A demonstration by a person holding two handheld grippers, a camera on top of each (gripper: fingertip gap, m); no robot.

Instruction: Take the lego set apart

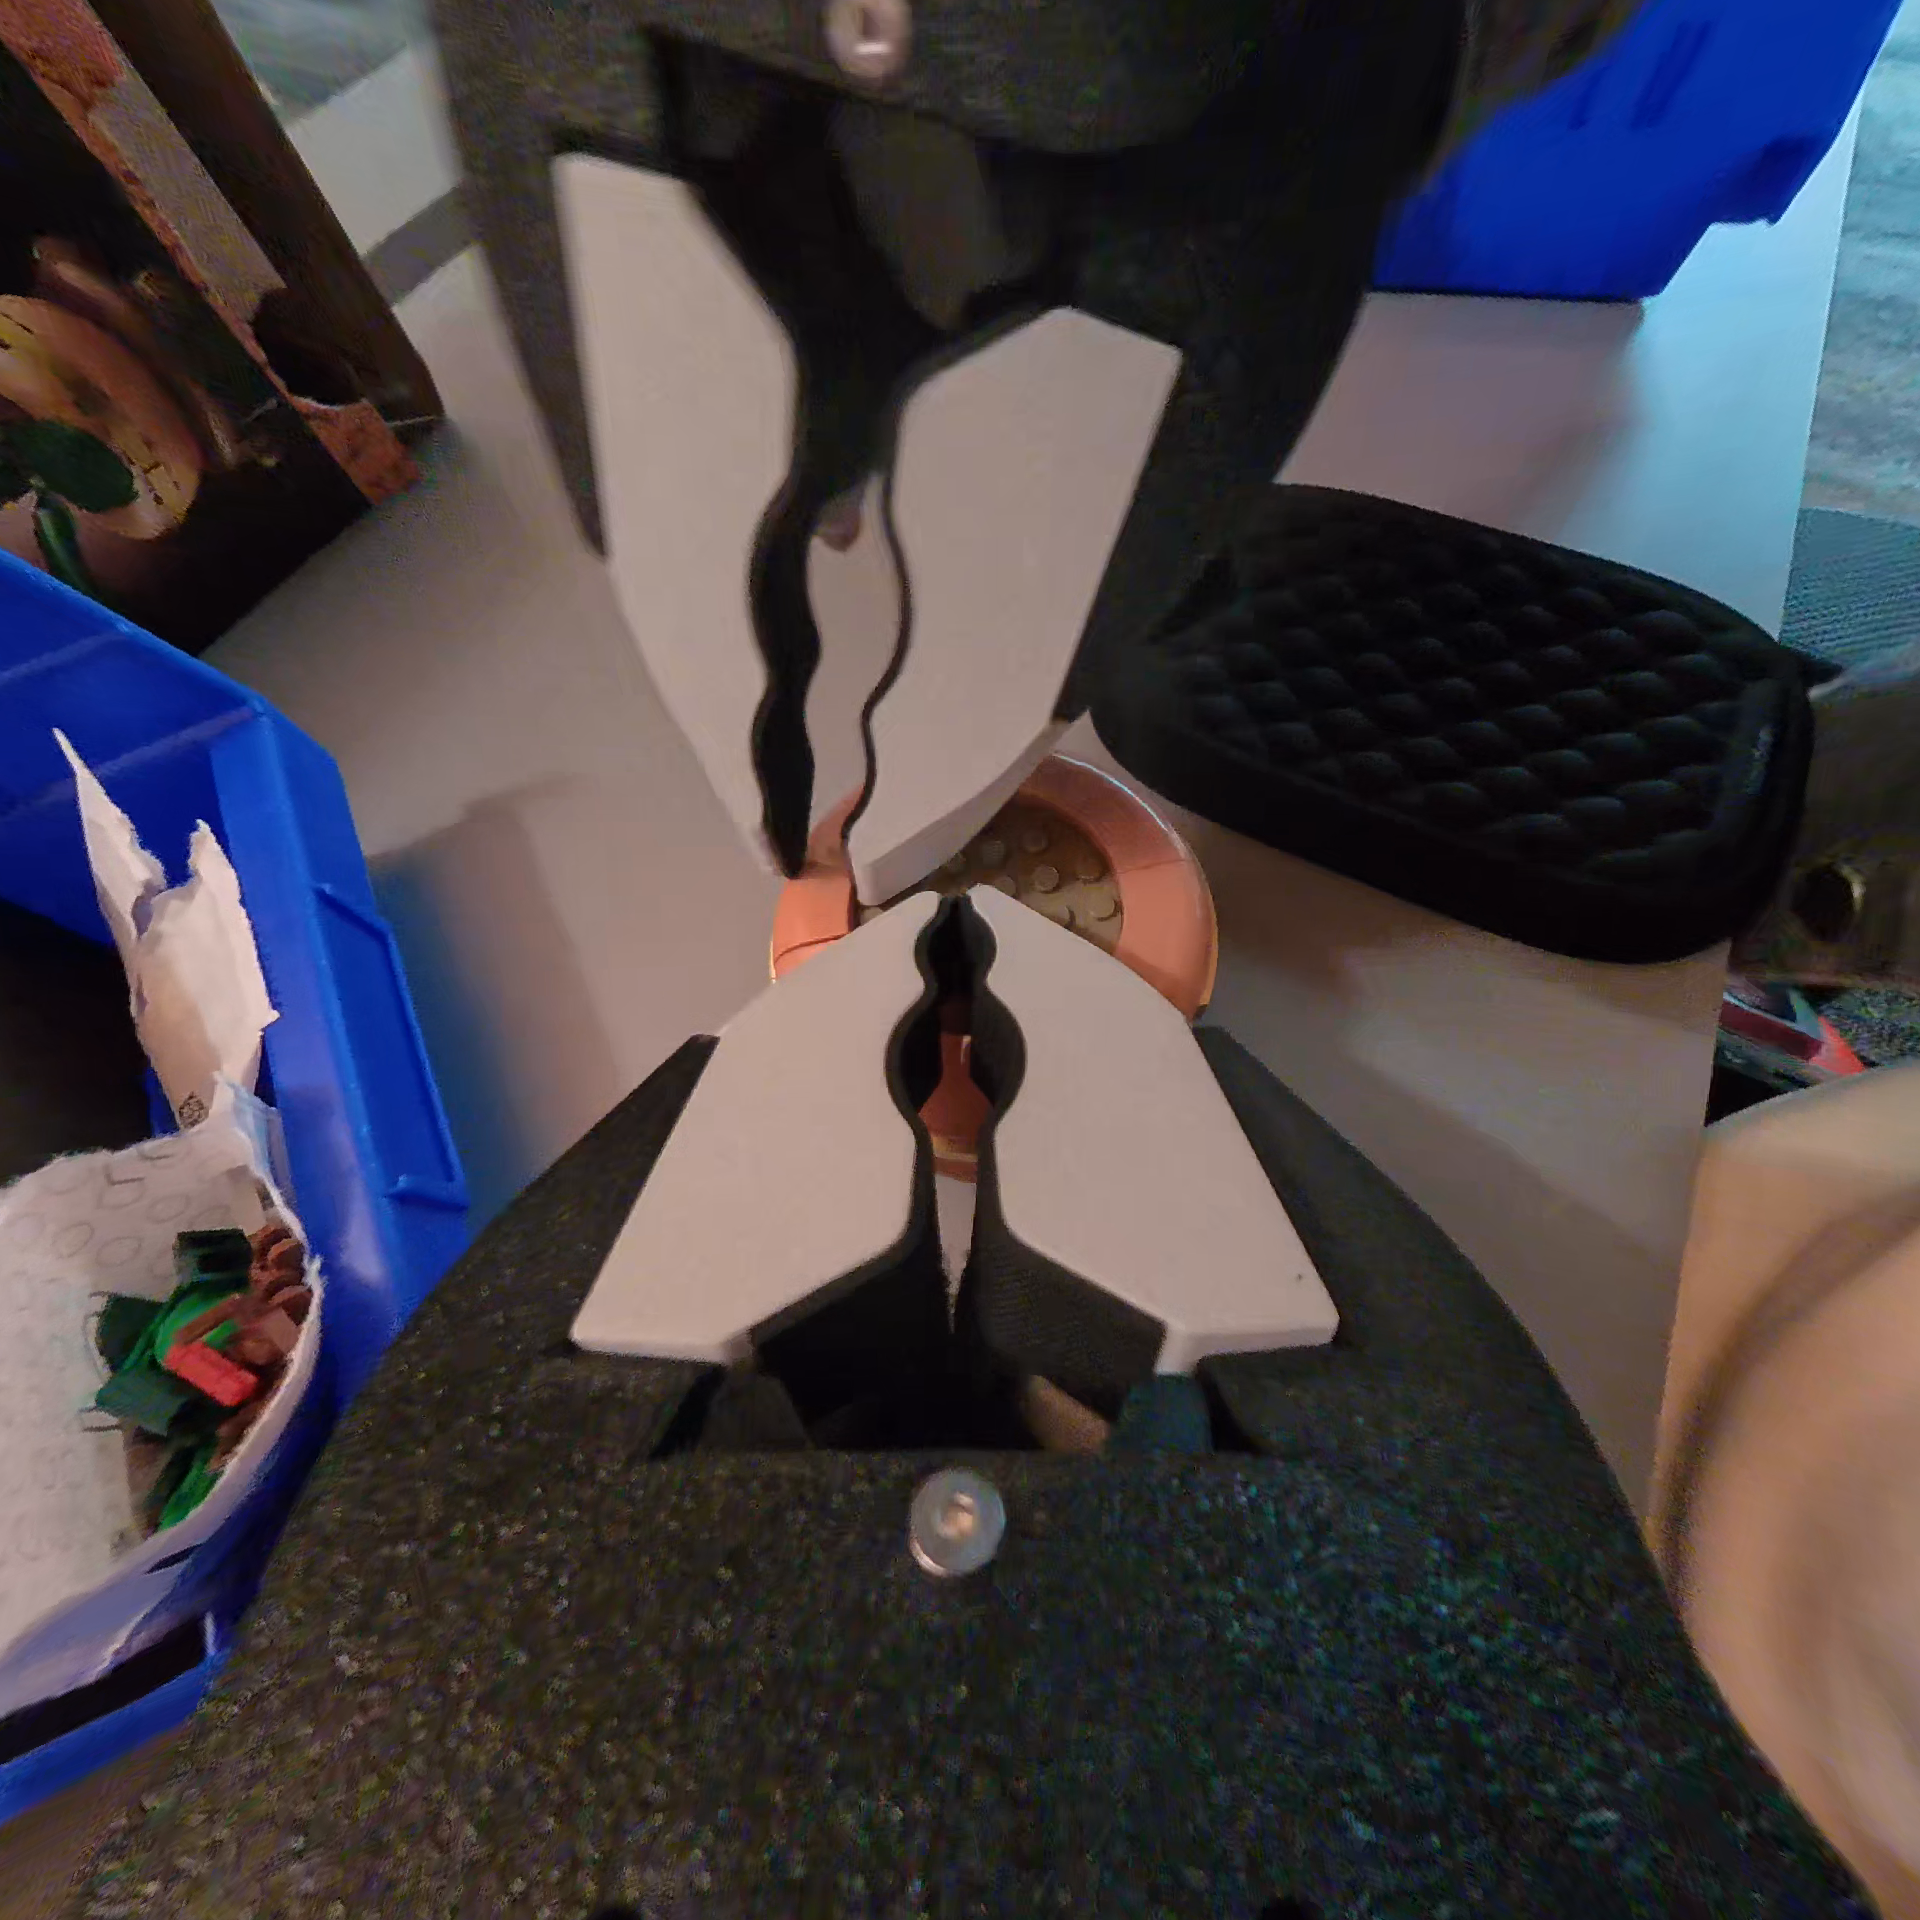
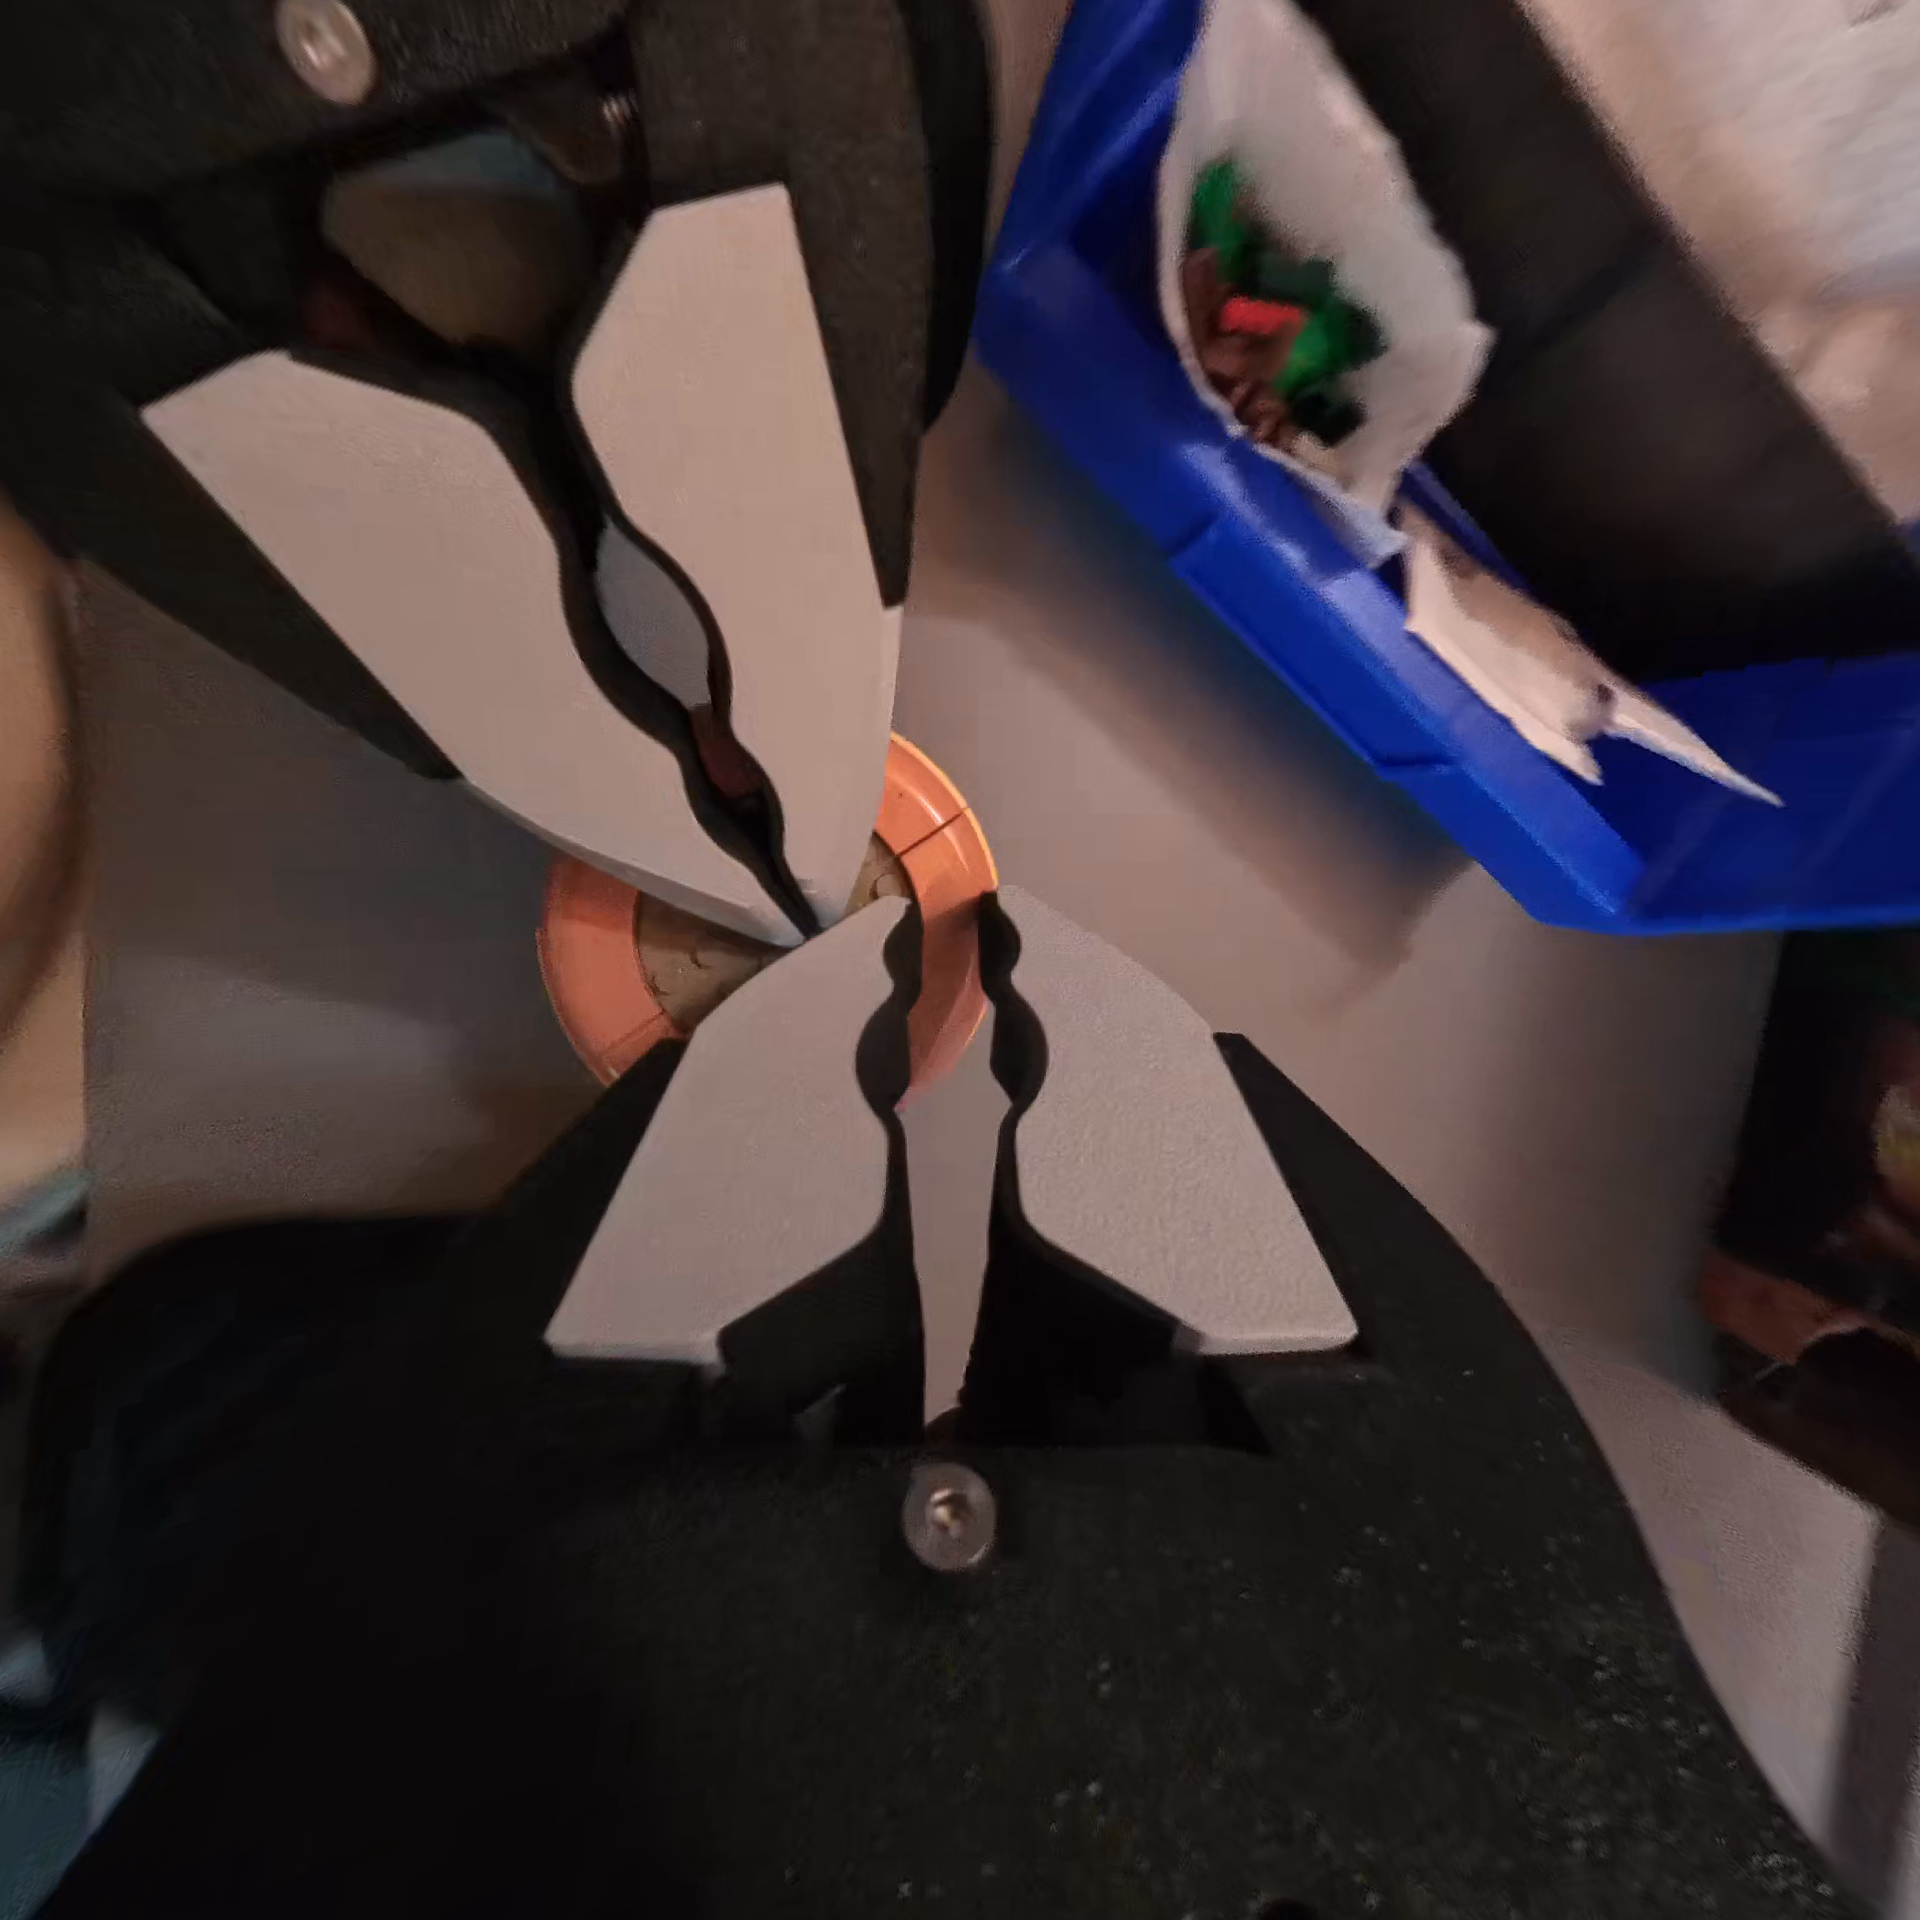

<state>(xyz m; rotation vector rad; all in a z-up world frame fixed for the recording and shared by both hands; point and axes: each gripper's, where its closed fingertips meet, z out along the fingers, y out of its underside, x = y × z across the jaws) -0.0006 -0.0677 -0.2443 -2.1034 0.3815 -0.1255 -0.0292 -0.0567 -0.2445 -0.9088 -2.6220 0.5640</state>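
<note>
Fingers (image 1: 790,1143) of the left gripper (image 1: 951,914) are drawn almost together, tips nearly touching, and they pinch the near wall of the round orange lego piece (image 1: 1164,894), whose orange shows through the narrow gap between them. Far left in the left wrist view stands a blue bin (image 1: 312,935) holding a torn white paper bag (image 1: 62,1351) with loose green, brown and red bricks (image 1: 208,1340) in it. Behind the bin leans a printed box (image 1: 156,312). At centre, the orange piece is a ring around a tan studded plate (image 1: 1049,862), and it sits over the pale table (image 1: 1455,1091), between the two grippers, which meet it tip to tip from opposite sides. I cannot tell whether it rests on the table or is held just above it. The right gripper (image 2: 945,914) comes in from the far side; its own view shows its fingers set a little apart with the orange rim clamped between their tips. Right of the piece, close beside it, lies a black quilted case (image 1: 1455,727). Beyond that, at the upper right, is a second blue bin (image 1: 1610,156).
</note>
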